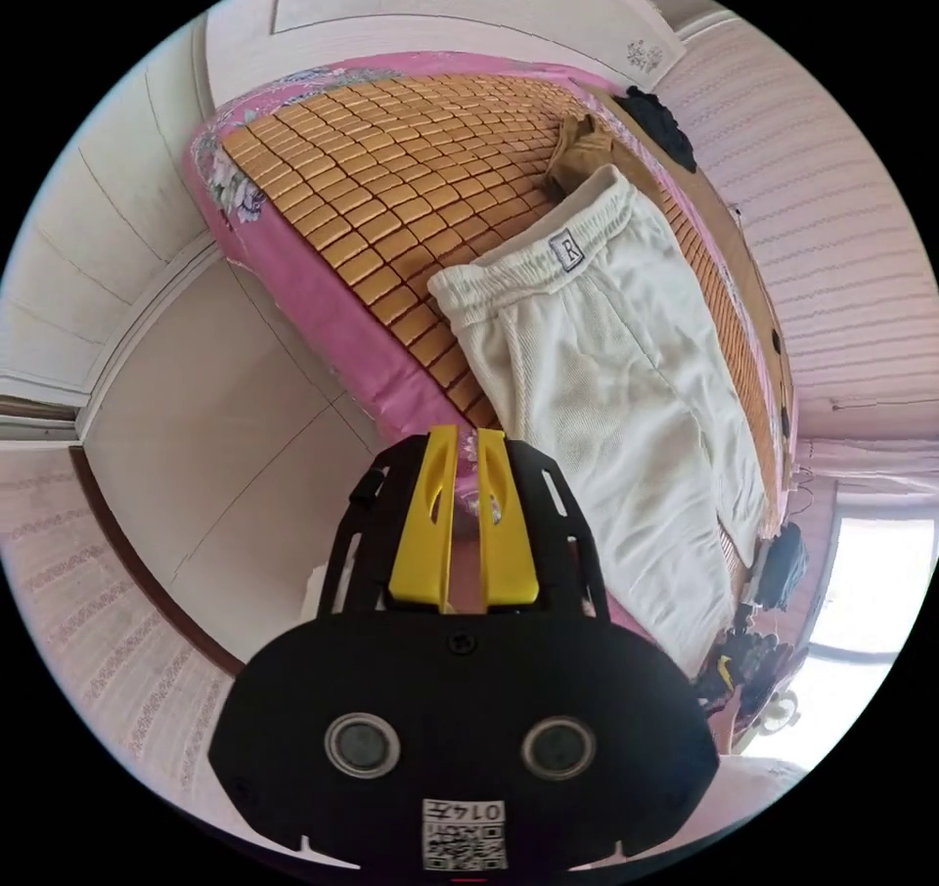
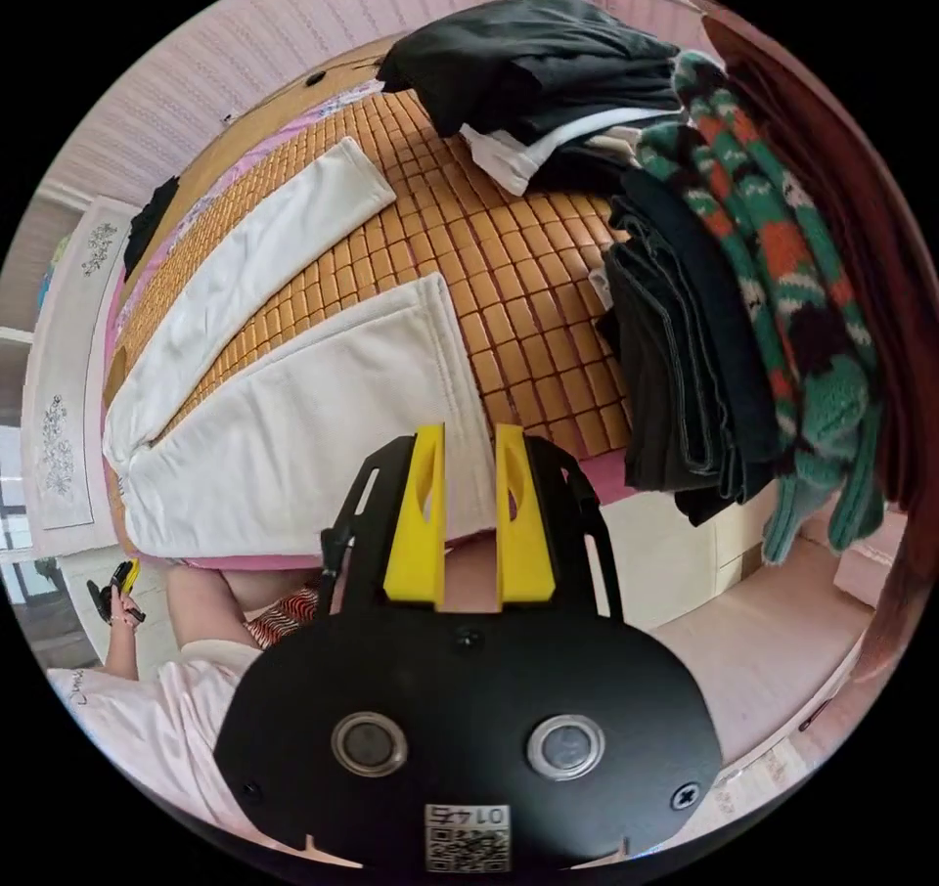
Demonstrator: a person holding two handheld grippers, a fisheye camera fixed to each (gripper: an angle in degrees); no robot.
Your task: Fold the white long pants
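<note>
The white long pants (image 1: 606, 358) lie flat on a bamboo mat (image 1: 391, 172) on the bed, waistband with a small label toward the mat's middle. In the right gripper view the pants (image 2: 293, 417) show both legs spread apart, cuffs toward the clothes pile. My left gripper (image 1: 468, 441) hovers over the pink bed edge beside the waistband corner, its yellow jaws a narrow gap apart with nothing between them. My right gripper (image 2: 469, 436) hangs over the near leg's cuff, jaws apart and empty. A hand holds the left gripper (image 2: 117, 583) at the far left.
Folded dark clothes (image 2: 528, 65) and a green and orange knitted garment (image 2: 782, 270) are stacked on the mat past the cuffs. A brown garment (image 1: 577, 148) and a black one (image 1: 665, 123) lie beyond the waistband. A pink sheet (image 1: 323, 299) edges the bed above pale floor (image 1: 215, 436).
</note>
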